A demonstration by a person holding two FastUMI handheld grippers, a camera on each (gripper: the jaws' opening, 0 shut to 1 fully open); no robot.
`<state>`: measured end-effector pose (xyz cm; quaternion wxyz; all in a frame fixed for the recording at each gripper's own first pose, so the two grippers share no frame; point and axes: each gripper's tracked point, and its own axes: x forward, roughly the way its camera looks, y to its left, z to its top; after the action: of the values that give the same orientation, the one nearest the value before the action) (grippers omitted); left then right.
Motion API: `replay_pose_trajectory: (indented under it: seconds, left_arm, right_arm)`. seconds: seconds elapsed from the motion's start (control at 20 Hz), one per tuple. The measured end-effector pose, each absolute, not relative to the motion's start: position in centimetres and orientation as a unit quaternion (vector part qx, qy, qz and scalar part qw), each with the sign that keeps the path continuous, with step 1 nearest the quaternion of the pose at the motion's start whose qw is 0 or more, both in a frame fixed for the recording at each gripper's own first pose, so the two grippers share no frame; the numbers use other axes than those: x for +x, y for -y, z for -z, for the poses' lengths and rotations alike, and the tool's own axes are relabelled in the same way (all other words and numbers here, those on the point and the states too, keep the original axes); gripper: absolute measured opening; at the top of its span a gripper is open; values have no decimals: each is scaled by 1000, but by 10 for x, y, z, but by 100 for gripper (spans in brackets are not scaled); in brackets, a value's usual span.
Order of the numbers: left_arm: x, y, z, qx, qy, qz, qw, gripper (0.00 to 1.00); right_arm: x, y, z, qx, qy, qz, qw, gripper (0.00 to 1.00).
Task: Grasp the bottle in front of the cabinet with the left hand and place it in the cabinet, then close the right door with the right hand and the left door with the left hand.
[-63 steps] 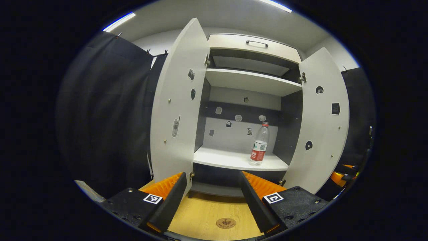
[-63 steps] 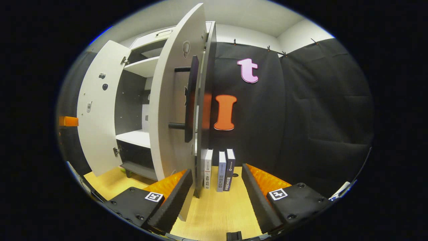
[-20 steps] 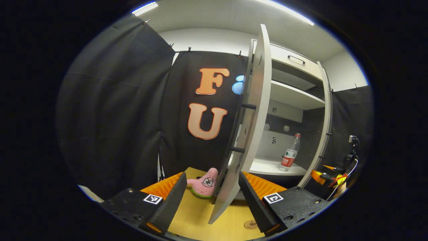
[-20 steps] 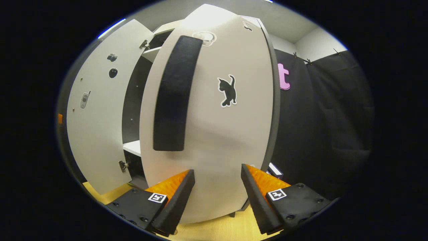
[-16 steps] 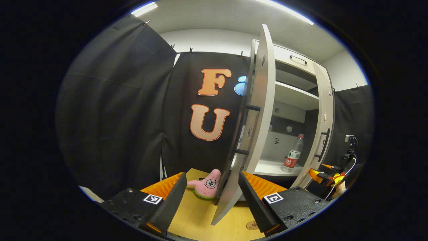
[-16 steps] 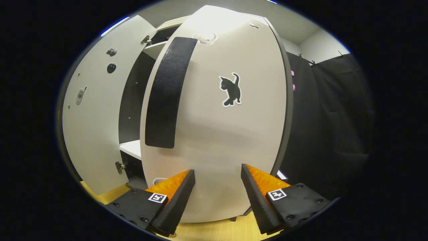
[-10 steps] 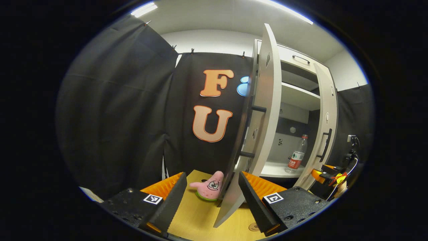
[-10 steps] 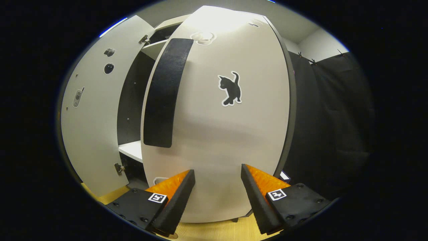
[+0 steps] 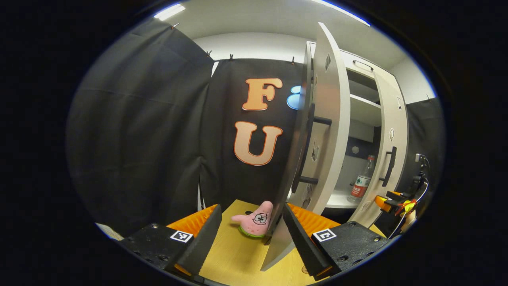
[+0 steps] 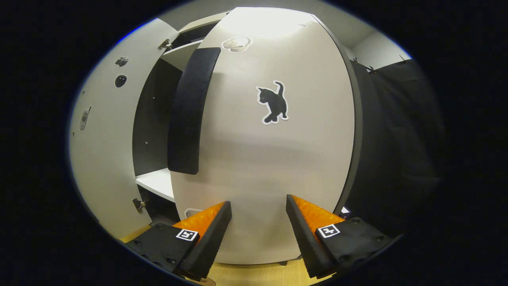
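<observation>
The bottle (image 9: 360, 183) stands upright on the lower shelf (image 9: 337, 198) inside the cabinet (image 9: 367, 115), glimpsed in the left gripper view through the narrowing gap between the two doors, so the placing step looks done. Over the last second the right door (image 10: 274, 151) has swung further shut: in the right gripper view its outer face, with the dark bar handle (image 10: 186, 111) and a cat sticker (image 10: 273, 102), has turned to fill more of the space straight ahead, and the strip of dark interior beside it has narrowed. The right gripper (image 10: 256, 216) has its fingers spread apart, gripping nothing, right at the lower part of that face; it appears to be pushing the panel, though actual contact cannot be made out. The left door (image 9: 317, 159) has changed too, seen more edge-on and closer, its bottom corner lying between the fingers of the left gripper (image 9: 248, 228), which are likewise spread wide and empty. A pink star plush toy (image 9: 256, 218) sits on the wooden floor (image 9: 238, 258) just beyond. By appearance the right door needs only a last push home, after which the left hand closes its own door.
</observation>
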<state>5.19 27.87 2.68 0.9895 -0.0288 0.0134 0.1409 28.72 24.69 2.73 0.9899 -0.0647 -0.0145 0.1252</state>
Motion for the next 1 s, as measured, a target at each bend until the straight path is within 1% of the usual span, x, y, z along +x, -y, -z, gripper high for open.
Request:
replay_pose_trajectory:
  seconds: [0.35,0.7,1.0]
  left_arm:
    - [67,-278,-18,-37,-24,-131,990,95]
    - [79,-268,-6,-57,-33,-115,991,95]
    - [79,-258,-2,-44,-38,-117,991,94]
  right_arm:
    - [281,-244,-30,-58,12,-120,991,94]
    - [244,-213,-48,-54,20,-110,992,94]
    - [213,-189,-69,-44,35,-104,993,94]
